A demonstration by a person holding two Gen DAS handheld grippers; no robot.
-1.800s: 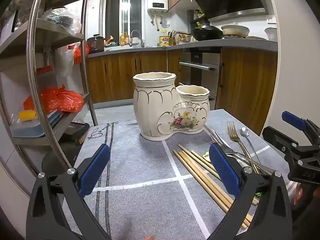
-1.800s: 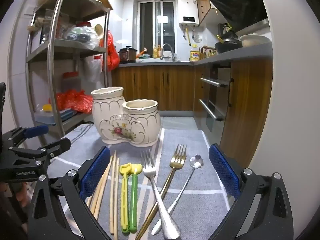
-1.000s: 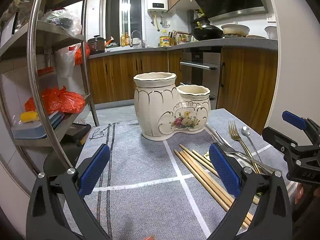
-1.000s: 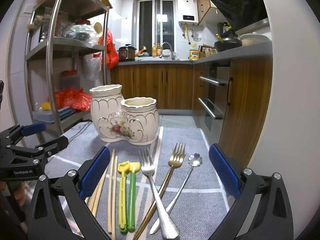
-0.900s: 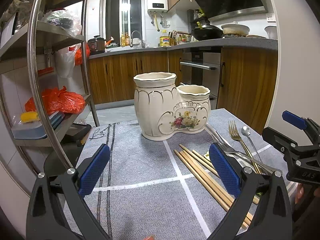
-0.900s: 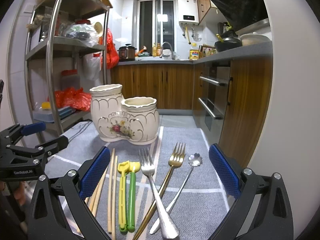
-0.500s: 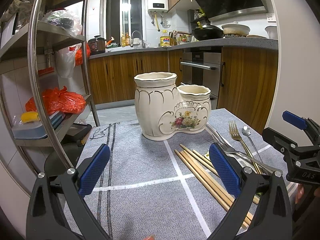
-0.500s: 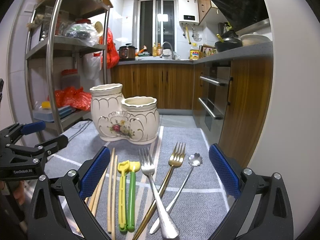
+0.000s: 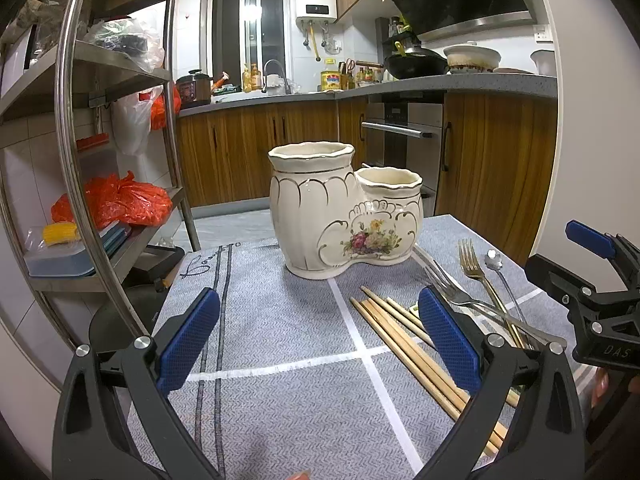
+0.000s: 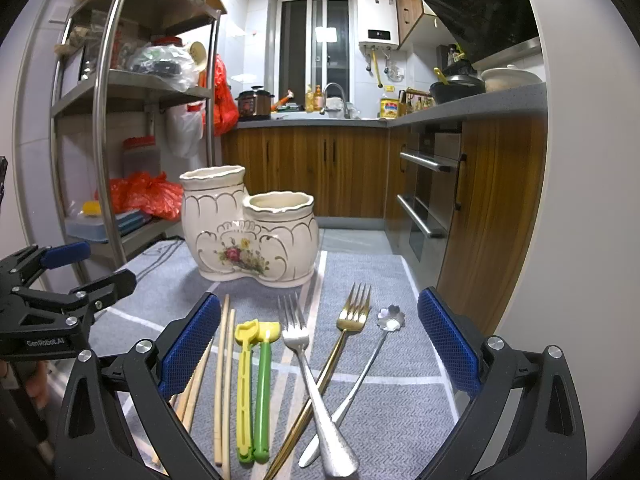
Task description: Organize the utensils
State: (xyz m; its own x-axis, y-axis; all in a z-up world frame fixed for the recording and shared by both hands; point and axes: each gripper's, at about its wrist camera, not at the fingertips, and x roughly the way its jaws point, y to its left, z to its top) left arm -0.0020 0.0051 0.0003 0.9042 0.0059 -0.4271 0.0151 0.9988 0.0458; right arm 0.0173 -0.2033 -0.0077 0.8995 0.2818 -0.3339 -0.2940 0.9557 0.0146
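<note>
I see the table (image 9: 280,344), covered by a grey cloth with white lines, and I take the ceramic holder (image 9: 344,208) on it as my landmark. A steel shelf rack (image 9: 76,128) stands beyond the table's edge on the holder's left, with a red bag (image 9: 116,200) on a lower shelf. Wooden cabinets (image 10: 320,168) line the wall behind the holder.

The holder is cream with gold trim and a flower motif, and has two joined cups: a taller one on the left and a shorter one on the right. Both stand upright. I cannot see inside either cup.

My left gripper (image 9: 318,344) hovers above the cloth in front of the holder, jaws spread wide, nothing between them. My right gripper (image 10: 318,344) hovers in front of the holder and to its right, jaws likewise spread wide and holding nothing.

All utensils lie flat on the cloth in front of the holder, none in it. Wooden chopsticks (image 10: 224,368) lie nearest the holder's left side. Just right of them is a yellow and green pair of training chopsticks (image 10: 252,384). Next comes a silver fork (image 10: 308,376), tines toward the holder. A gold fork (image 10: 340,344) crosses under the silver fork's handle. Furthest right is a small silver spoon (image 10: 376,344) with a flower-shaped bowl; its handle runs in under the silver fork's handle, so the three overlap at the near end.
</note>
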